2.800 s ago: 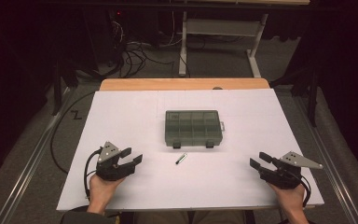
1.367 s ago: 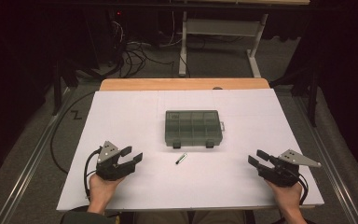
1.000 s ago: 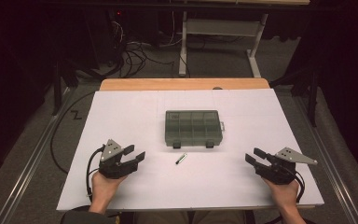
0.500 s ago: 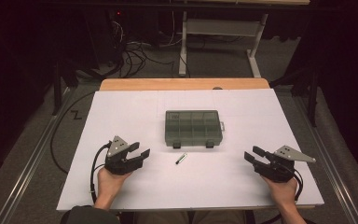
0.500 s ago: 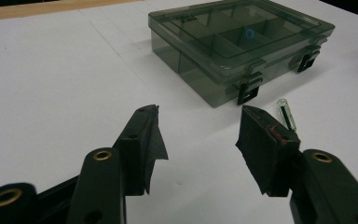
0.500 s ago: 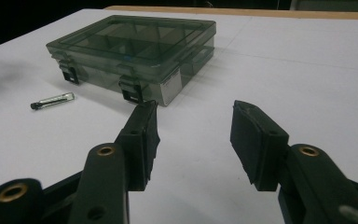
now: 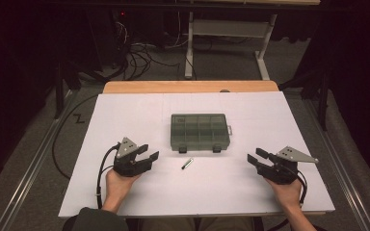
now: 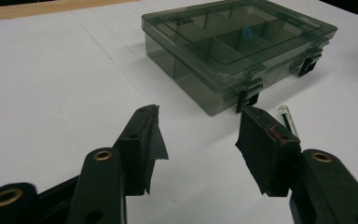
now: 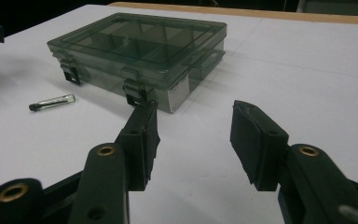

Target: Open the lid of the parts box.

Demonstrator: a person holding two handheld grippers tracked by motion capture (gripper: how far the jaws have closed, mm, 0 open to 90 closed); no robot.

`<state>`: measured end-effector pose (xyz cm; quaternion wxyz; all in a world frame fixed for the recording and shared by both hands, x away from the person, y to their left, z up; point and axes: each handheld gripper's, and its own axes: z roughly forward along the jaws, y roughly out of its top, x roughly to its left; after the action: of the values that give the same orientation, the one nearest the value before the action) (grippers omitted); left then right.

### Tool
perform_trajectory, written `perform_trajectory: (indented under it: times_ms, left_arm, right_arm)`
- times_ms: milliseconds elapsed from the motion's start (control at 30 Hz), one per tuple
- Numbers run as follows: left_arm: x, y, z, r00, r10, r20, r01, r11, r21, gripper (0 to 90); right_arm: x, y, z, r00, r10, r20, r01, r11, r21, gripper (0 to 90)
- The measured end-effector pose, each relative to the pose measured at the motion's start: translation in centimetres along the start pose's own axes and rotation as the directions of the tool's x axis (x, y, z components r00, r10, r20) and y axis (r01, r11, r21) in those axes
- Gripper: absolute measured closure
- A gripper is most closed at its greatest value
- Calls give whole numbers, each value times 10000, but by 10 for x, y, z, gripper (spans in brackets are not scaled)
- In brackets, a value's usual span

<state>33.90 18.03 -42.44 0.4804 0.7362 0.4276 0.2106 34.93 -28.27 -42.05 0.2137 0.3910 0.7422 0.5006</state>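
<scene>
High view had both my grippers low over the white table cover [image 7: 125, 120], either side of the work and both angled in toward it. The left gripper [image 7: 147, 155] stood with its jaws wide and nothing between them, and the right gripper [image 7: 256, 158] was the same, wide and empty. The smoky compartment box [image 7: 200, 132] sat mid-table with its lid down and both front latches closed. The small glass vial [image 7: 187, 163] lay on its side just in front of it, nearer the left gripper than the right, touching neither the box nor a jaw.

I judged this the approach, before any contact. The next move, I reckoned, called for settling the left jaws around the vial along its short axis, or taking the latches first; the vial looked apt to roll.

Compared with the earliest frame, both hands had crept inward toward the centre, the left a little forward too. Box and vial had not shifted.
</scene>
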Motion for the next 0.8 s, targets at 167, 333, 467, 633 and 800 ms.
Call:
perform_trajectory:
  times_ms: [167,333,467,633,800]
  left_arm:
    - [0,2,5,9999,92,-84,-91,9999,109,479]
    - [-1,6,10,9999,126,-61,-126,9999,54,479]
    - [-2,8,14,9999,138,2,-138,9999,79,479]
    - [-4,10,21,9999,165,41,-165,9997,171,480]
    - [-6,13,26,9998,189,56,-190,9997,155,482]
  right_arm:
    - [1,1,3,10000,-53,-45,54,9999,103,533]
    - [1,4,10,9999,-153,-42,154,9996,221,532]
    - [1,7,14,9999,-136,-30,137,9998,169,533]
    - [1,10,20,9999,-93,-82,95,9998,185,534]
    - [2,14,27,9998,-112,-154,115,9997,208,537]
